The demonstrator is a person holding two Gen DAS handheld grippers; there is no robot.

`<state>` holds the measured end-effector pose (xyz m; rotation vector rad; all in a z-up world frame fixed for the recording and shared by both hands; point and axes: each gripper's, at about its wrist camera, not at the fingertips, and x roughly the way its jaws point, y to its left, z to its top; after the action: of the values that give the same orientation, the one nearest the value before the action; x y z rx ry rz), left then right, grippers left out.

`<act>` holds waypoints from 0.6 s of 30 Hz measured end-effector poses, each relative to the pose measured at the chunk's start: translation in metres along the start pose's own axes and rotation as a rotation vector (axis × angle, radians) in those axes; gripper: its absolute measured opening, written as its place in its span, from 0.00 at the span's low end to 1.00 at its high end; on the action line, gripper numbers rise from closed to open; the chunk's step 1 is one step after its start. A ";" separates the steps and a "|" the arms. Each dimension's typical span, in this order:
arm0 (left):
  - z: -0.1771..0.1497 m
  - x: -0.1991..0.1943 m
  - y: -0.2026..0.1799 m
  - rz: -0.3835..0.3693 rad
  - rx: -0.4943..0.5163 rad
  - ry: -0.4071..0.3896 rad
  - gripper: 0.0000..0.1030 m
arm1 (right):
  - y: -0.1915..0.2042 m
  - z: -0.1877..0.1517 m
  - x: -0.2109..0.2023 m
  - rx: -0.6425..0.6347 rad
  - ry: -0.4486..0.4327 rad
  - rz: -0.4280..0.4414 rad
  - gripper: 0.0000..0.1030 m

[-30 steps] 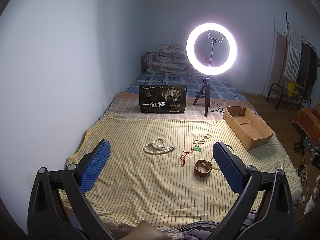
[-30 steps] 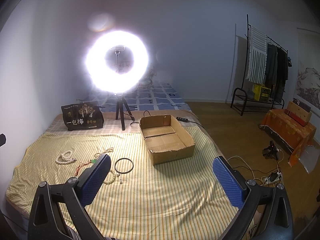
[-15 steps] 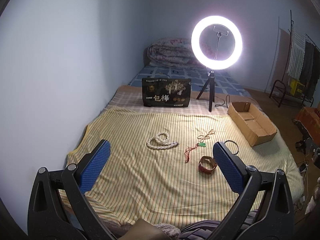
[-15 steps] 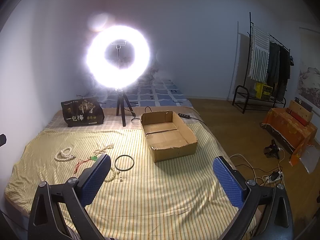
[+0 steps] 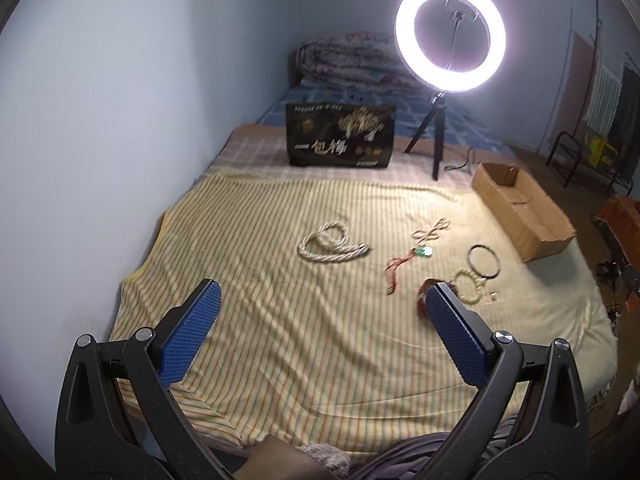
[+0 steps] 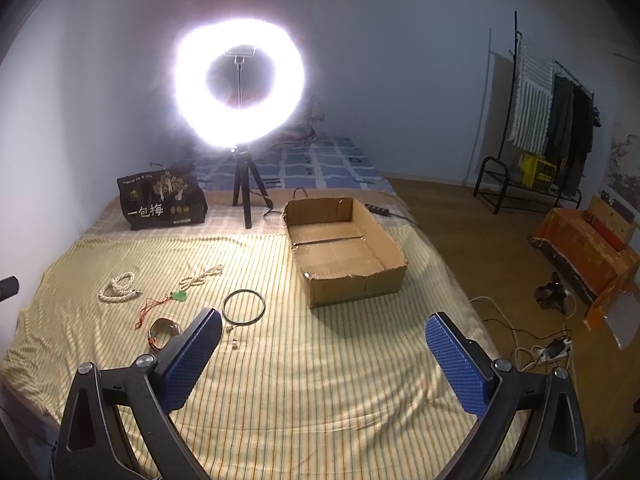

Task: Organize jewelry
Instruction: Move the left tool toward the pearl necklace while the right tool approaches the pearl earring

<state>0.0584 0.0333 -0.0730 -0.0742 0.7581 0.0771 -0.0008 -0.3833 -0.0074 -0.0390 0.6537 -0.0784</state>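
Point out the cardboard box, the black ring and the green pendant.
cardboard box (image 6: 356,284): right wrist view, front wall.
black ring (image 6: 226,309): right wrist view, left edge of the hoop.
green pendant (image 5: 423,252): left wrist view, the green stone.

Lit ring light (image 6: 239,84) on tripod; black snack bag (image 6: 161,200) beside; clothes rack (image 6: 538,128) far right.

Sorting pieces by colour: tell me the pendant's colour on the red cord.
Green, on the pendant; it shows best in the left wrist view.
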 end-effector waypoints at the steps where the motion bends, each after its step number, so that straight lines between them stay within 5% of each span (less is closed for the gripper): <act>1: -0.001 0.006 0.002 0.006 -0.003 0.010 1.00 | -0.001 -0.002 0.004 0.001 0.003 0.009 1.00; 11: -0.002 0.061 0.019 0.035 -0.024 0.088 1.00 | 0.006 -0.009 0.046 -0.075 0.030 0.060 1.00; 18: -0.002 0.091 0.021 0.065 0.002 0.128 1.00 | 0.026 -0.017 0.087 -0.176 0.126 0.135 0.99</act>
<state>0.1208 0.0584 -0.1375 -0.0532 0.8890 0.1343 0.0593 -0.3650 -0.0756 -0.1608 0.7864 0.1076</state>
